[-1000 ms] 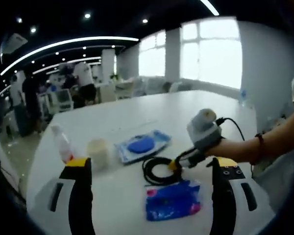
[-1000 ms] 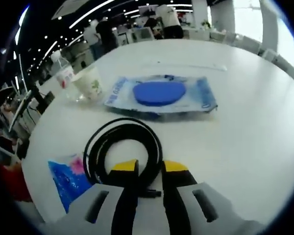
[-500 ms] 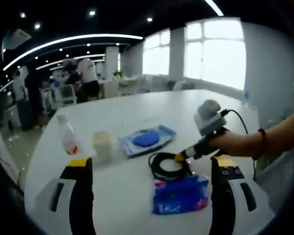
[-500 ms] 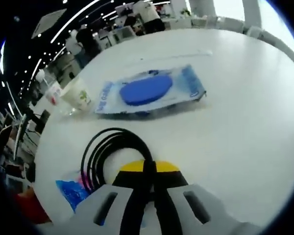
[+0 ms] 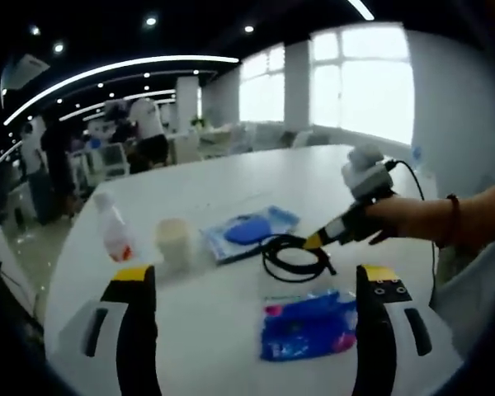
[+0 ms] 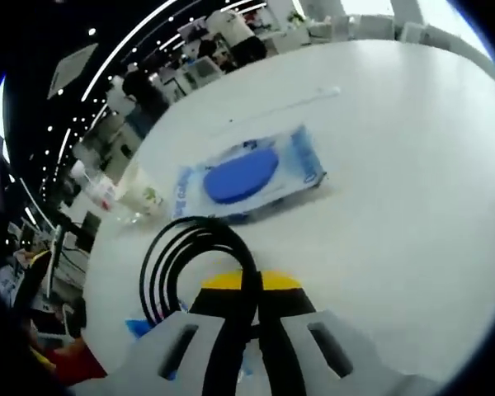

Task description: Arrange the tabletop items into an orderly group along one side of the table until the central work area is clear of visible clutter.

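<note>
1. Bottle (image 5: 113,233) first, at the left of the left gripper view: a small clear one with a red label, standing upright near the table's left edge. I judge it light and easy to tip, so I would take it low on the body.
2. Next comes a pale cup (image 5: 174,242), just beside the bottle and upright. It looks thin-walled and likely to crush, so it wants a soft pinch at the rim.
3. My left gripper (image 5: 252,330) hangs above the near edge with its jaws spread wide and nothing between them.
4. A flat blue packet (image 5: 249,232) with a round blue pad inside lies toward the middle of the table (image 5: 231,186). I judge it slippery film, best caught by an edge.
5. The coiled black cable (image 6: 186,264) is off the surface, hanging from my right gripper (image 6: 250,290), whose jaws are pressed together on a strand of the loop. It is limp and will swing or uncoil, so a bite across several turns would hold better.
6. A crumpled blue and pink bag (image 5: 308,325) lies near the front edge, below the cable; soft, and graspable anywhere.
7. The table is white, smooth and curved at the edge. Around it is an open office with bright windows, ceiling light strips and people standing far off.
</note>
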{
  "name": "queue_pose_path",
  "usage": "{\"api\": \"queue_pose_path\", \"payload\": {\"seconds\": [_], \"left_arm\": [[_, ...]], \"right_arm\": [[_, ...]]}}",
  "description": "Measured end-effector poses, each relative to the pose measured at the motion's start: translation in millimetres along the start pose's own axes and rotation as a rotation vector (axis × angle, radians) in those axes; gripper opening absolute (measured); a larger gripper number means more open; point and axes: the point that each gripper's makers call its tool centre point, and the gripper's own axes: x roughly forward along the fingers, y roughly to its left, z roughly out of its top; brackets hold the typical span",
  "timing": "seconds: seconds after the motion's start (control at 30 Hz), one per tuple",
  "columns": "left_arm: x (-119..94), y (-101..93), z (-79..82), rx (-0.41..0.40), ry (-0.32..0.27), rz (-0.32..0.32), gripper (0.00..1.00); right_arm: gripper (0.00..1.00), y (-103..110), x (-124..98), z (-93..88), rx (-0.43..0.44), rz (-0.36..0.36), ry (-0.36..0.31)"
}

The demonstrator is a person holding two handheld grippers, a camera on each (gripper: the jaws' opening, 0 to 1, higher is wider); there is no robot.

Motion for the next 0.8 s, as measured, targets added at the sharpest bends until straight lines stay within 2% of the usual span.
{"api": "queue_pose_path", "payload": {"seconds": [0.17,0.47,0.63,0.8], "left_arm": [[-0.8,-5.1,1.9,0.004,-0.006,-0.017,0.99],[-3.3,-9.1,2.5,-0.017,-0.007,-0.041,0.99],[-4.1,-6.1,2.5,-0.028,-0.008,-0.033,0.99],[-3.8,-5.0,2.4,-0.025,-0.007,-0.03,0.99]], "right_arm": [[0.03,-22.5,-11.7,12.6,-0.027,-0.052,-0.02],[0.03,-54.5,-20.3,20.9,-0.031,-0.112,-0.018],[0.03,-70.8,-19.4,21.7,-0.044,-0.148,-0.007],[0.03,-82.4,-14.6,20.5,-0.042,-0.154,0.01]]}}
